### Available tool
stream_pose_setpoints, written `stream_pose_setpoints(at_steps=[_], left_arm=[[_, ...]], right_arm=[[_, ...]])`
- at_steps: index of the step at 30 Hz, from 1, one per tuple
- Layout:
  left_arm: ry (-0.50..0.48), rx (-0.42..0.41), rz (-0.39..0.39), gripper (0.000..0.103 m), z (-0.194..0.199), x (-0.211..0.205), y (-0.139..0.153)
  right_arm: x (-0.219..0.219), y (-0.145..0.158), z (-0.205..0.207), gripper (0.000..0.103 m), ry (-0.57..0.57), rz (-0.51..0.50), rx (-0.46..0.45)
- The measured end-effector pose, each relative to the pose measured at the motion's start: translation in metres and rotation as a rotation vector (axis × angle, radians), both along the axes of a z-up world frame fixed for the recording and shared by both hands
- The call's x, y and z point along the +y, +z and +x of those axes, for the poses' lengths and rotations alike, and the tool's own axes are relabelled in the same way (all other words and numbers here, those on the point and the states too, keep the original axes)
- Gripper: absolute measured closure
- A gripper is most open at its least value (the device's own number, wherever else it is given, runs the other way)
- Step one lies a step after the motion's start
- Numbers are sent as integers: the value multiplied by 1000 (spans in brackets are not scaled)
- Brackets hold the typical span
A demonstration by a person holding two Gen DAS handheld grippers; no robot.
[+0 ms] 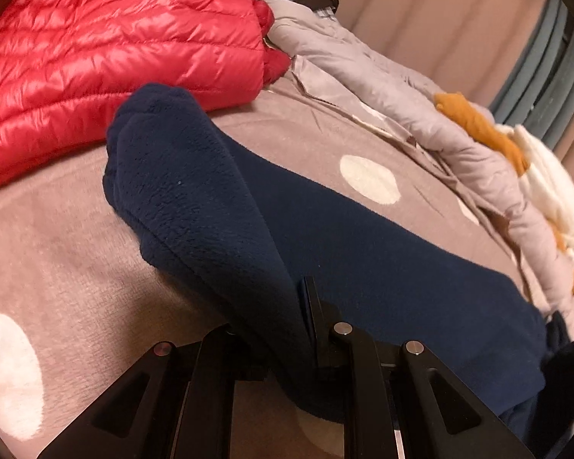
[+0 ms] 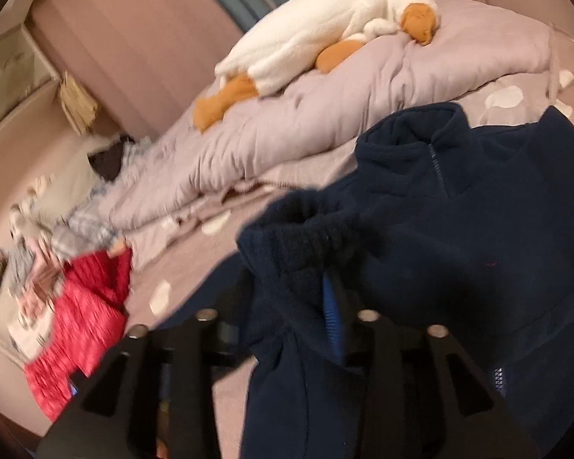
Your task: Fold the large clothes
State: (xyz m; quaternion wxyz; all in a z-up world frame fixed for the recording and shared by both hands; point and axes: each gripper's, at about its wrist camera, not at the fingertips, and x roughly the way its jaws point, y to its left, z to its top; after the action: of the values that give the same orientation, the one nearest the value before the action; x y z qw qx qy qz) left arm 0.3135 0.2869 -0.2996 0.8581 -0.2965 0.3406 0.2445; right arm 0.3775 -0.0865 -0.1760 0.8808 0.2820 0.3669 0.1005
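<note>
A navy fleece jacket lies on the bed. My left gripper is shut on a fold of the fleece, which drapes over its jaws and hides the left finger. In the right wrist view the fleece shows its collar and zip at the upper right. My right gripper is shut on a cuffed edge of it, and the cloth hangs down between and over the fingers.
A red puffer jacket lies at the upper left; it also shows in the right wrist view. A bunched grey duvet carries a white and orange plush toy. The bedsheet is mauve with pale spots.
</note>
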Motion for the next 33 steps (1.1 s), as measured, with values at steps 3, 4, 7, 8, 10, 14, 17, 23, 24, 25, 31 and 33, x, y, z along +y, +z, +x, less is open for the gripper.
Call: stream_pose_setpoints(at_steps=[3,4,7,8,10,14,17,23,24,25,31,33], left_arm=[[0,-1,1,87,2,-1,1],[0,1,2,87,3,-1,1],[-1,2,8,87,1,-1,1],[-1,0,6,87,0,-1,1],[0,-9,-5,87,-1,1,0],[1,-19,-16,87,-2,2,-1],[0,-20,-17,87,-2,3,-1],[4,-39,-41,87,-3,6,-3],[6,-41,-42,87,-3,6,-3],[8,-40,-40,87,-3,6,-3],[24,39,68,87,6,-7,8],[23,81,177,87,11,-21,24]], right_arm=[[-6,4,-7,32,-23,7,-57],[-7,9,-8,32,-20,-6,-75],[-8,3,-7,33,-59,-77,-67],[-7,-6,-5,35,-73,-102,-36],[-7,-33,3,40,-92,-165,58],[-6,-94,10,65,-35,-332,221],[-14,-66,11,63,-32,-363,184],[-84,4,-5,34,-258,-456,23],[-98,4,-9,32,-309,-514,19],[-109,-1,-11,33,-344,-557,42],[-169,-71,-17,52,-400,-487,284],[-175,-57,-28,56,-401,-457,216]])
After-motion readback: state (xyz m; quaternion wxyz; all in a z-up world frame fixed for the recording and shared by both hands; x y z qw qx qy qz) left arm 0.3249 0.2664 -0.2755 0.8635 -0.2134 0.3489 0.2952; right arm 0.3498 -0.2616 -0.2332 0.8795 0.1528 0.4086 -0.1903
